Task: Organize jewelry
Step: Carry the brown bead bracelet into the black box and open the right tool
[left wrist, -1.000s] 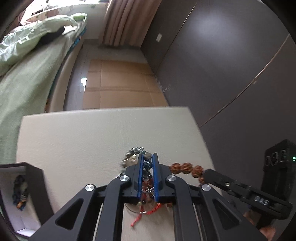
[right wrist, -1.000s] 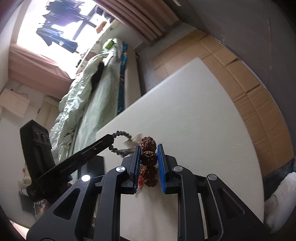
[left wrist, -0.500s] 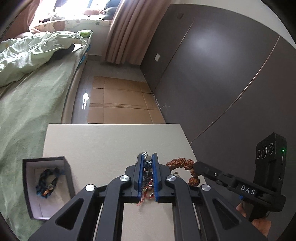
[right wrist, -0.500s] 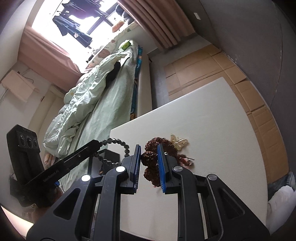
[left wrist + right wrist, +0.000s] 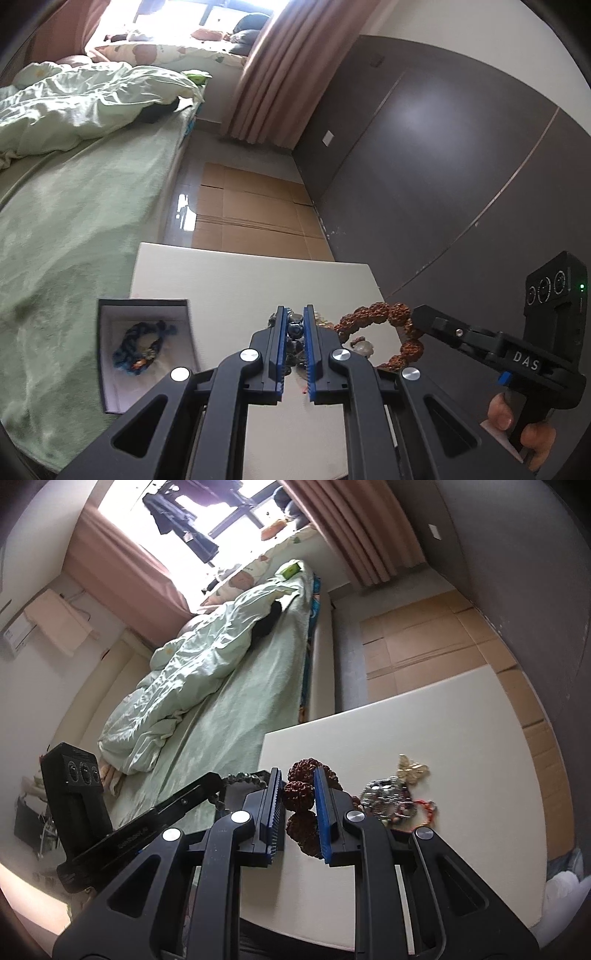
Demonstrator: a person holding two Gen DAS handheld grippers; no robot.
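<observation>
My left gripper (image 5: 294,316) is shut on a dark bead bracelet (image 5: 295,329), held above the white table (image 5: 240,273). To its right, the right gripper (image 5: 419,318) holds a ring of rough brown beads (image 5: 373,316) in the air. In the right wrist view, my right gripper (image 5: 297,784) is shut on that brown bead bracelet (image 5: 300,800); the left gripper (image 5: 218,780) carries its dark bead strand (image 5: 245,776) beside it. A tangled jewelry pile (image 5: 389,799) with a gold butterfly piece (image 5: 412,770) lies on the table. An open box (image 5: 110,369) holds a blue braided bracelet (image 5: 142,345).
A bed with a green cover (image 5: 74,229) runs along the table's left side. Flat cardboard (image 5: 251,218) covers the floor beyond the table. A dark panelled wall (image 5: 443,177) stands on the right. A hand (image 5: 517,428) grips the right gripper's handle.
Both grippers have risen and pulled back from the table, each lifting its bracelet off the pile. The open box has come further into the left wrist view.
</observation>
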